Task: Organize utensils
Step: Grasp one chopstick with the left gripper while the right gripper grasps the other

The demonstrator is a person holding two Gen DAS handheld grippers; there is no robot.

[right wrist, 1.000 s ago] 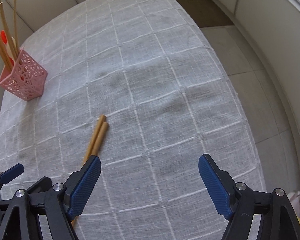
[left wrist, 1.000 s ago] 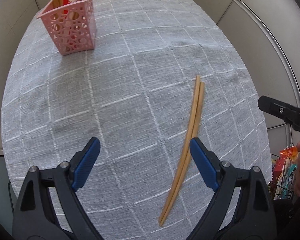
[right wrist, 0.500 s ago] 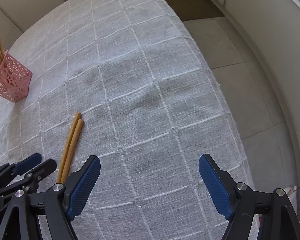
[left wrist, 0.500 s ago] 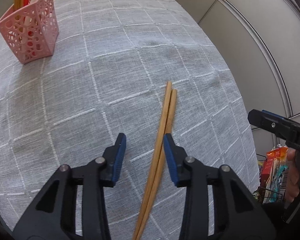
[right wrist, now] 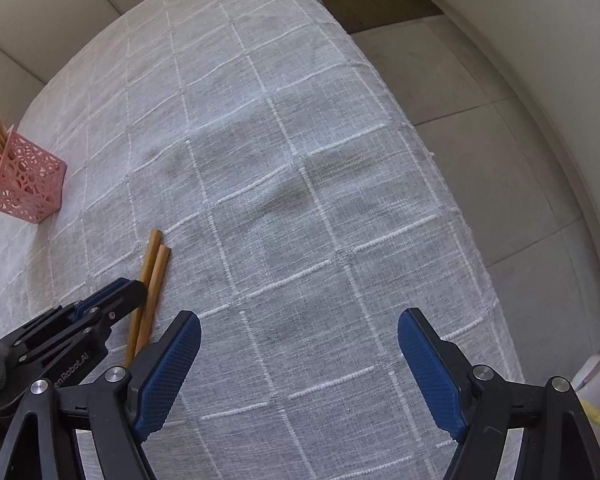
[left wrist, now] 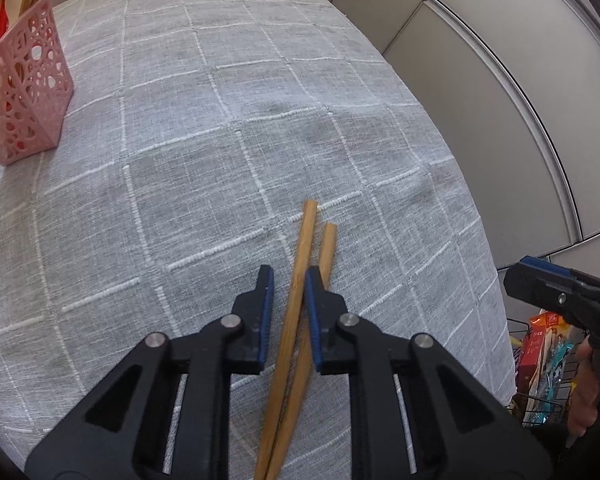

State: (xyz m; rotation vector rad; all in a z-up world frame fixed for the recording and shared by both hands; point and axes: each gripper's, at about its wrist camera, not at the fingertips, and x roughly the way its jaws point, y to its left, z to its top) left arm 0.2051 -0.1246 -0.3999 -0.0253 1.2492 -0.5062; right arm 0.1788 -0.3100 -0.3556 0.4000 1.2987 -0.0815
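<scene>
A pair of wooden chopsticks (left wrist: 306, 248) lies on the grey checked tablecloth (left wrist: 220, 120). My left gripper (left wrist: 289, 312) has its jaws nearly closed around them, one stick between the blue pads and the other under the right pad. It also shows in the right wrist view (right wrist: 112, 300), over the chopsticks (right wrist: 156, 260). A pink perforated holder (left wrist: 20, 96) with several utensils stands at the far left; it also shows in the right wrist view (right wrist: 24, 184). My right gripper (right wrist: 300, 360) is open and empty above the cloth; it appears at the right edge of the left wrist view (left wrist: 556, 292).
The table's right edge drops to a tiled floor (right wrist: 500, 140) and pale wall panels (left wrist: 500, 80). A wire basket with packets (left wrist: 540, 360) stands beside the table at the lower right.
My left gripper has moved forward over the chopsticks and its jaws have closed from wide open to almost shut around them. The right gripper has stayed open.
</scene>
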